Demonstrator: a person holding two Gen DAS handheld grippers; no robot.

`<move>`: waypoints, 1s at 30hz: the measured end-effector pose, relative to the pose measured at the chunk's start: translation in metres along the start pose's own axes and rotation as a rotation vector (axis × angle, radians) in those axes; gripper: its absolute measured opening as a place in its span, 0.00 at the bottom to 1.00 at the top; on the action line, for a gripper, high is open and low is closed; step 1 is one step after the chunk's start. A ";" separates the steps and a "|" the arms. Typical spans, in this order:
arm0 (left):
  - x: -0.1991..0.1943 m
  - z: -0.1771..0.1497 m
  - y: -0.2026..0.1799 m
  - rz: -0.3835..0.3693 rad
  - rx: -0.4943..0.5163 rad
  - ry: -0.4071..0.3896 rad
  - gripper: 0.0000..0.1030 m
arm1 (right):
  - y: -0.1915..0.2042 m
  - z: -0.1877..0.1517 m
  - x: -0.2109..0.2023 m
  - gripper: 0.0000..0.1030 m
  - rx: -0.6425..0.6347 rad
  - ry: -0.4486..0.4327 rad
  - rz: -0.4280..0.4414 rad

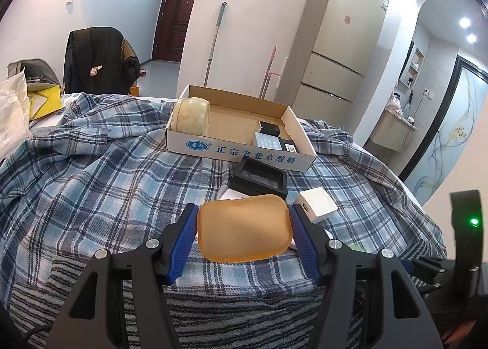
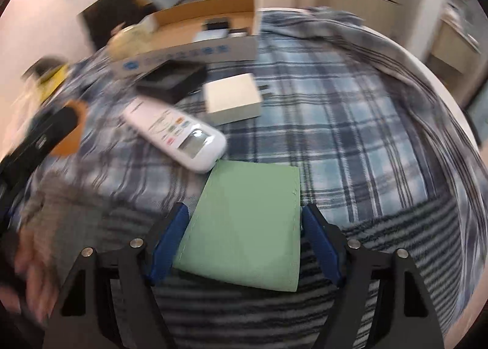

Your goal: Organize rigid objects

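Two grippers work over a plaid-covered table: the left gripper [image 1: 243, 221] clamps an amber plastic lid [image 1: 243, 227], while the right gripper [image 2: 242, 221] straddles a green box [image 2: 244, 227], contact unclear. Beyond lie a white remote [image 2: 177, 132], black tray [image 1: 258, 179], white charger [image 1: 317, 204] and cardboard box [image 1: 238, 150].

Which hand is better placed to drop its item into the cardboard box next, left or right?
Left. The left gripper already clamps the orange lid, facing the cardboard box. The right gripper only straddles the green pad.
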State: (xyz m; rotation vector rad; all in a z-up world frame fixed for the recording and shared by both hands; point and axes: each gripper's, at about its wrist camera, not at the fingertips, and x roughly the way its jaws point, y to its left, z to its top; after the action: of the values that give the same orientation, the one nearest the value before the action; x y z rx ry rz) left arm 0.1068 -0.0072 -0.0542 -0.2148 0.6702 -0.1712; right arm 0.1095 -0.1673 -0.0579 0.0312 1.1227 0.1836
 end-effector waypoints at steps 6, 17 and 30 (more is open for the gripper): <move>0.000 0.000 0.000 0.001 -0.001 0.001 0.61 | -0.009 -0.005 -0.008 0.78 -0.168 0.076 0.056; 0.001 -0.001 -0.001 -0.001 0.003 0.001 0.61 | 0.007 -0.014 -0.020 0.84 -0.036 -0.058 -0.167; -0.001 -0.001 -0.002 0.003 0.006 -0.004 0.61 | -0.002 -0.022 -0.022 0.67 0.002 -0.080 -0.123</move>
State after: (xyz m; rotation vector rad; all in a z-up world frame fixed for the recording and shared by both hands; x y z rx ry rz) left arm 0.1058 -0.0089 -0.0537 -0.2086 0.6657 -0.1692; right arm 0.0809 -0.1748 -0.0479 -0.0283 1.0414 0.0702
